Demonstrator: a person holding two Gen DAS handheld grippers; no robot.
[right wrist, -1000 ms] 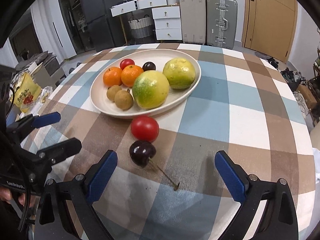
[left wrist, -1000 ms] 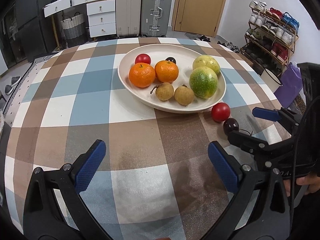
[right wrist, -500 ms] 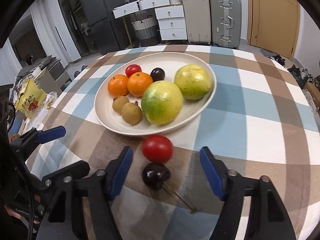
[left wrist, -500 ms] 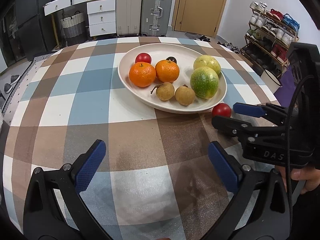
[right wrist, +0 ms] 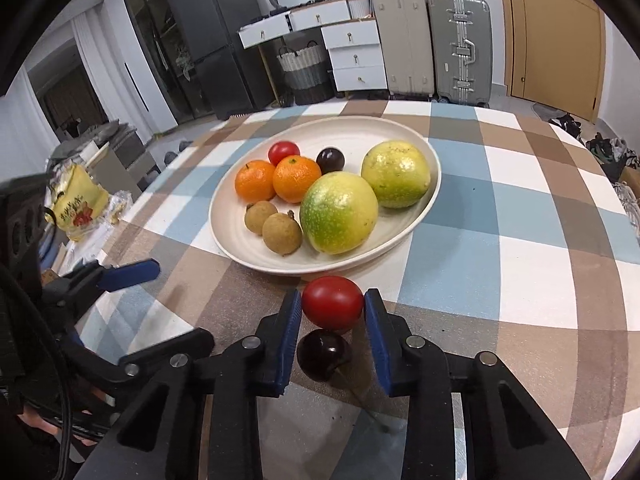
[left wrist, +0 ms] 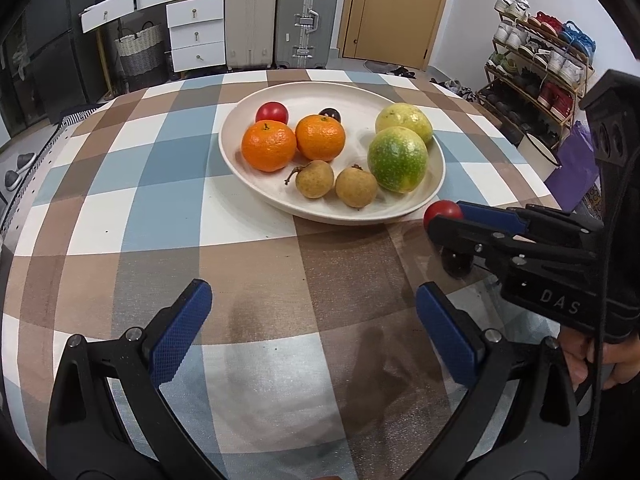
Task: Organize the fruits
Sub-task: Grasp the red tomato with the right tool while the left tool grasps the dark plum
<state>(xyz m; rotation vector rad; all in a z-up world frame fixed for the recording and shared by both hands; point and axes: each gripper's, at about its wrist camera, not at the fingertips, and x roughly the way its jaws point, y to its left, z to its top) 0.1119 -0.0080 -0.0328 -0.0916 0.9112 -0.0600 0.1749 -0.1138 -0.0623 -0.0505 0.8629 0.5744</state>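
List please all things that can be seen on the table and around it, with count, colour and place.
plate: 1, cream, on the checked tablecloth
oranges: 2, orange, left part of the plate
passion fruits: 2, green-yellow, right part of the plate
longans: 2, tan, near edge of the plate
cherry tomato: 1, red, far side of the plate
dark cherry: 1, dark purple, far side of the plate
loose tomato: 1, red, on the cloth before the plate
loose cherry: 1, dark, with stem, behind the loose tomato
suitcases: 2, beige and silver, by the wall
right gripper: jaws shut on the loose tomato
left gripper: jaws open over the cloth
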